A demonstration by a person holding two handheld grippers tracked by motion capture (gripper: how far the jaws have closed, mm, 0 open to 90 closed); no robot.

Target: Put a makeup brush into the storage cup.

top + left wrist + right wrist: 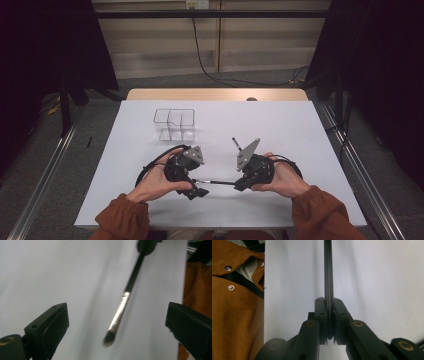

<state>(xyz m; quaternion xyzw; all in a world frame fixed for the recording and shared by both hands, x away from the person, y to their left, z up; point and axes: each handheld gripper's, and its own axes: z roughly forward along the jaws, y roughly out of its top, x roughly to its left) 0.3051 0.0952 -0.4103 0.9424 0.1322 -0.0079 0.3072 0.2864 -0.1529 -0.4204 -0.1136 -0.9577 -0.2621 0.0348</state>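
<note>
Two grippers meet low over the white table (280,125), near edge. Right gripper (330,315) clamps the black handle of a makeup brush (125,300), held level & pointing left. Left gripper (117,322) jaws wide apart, brush tip btwn them, untouched. Clear divided box (173,124) sits farther back, left of centre.

One makeup brush (122,307), one clear divided organizer (173,124), two grippers: left (197,190), right (241,184).
</note>
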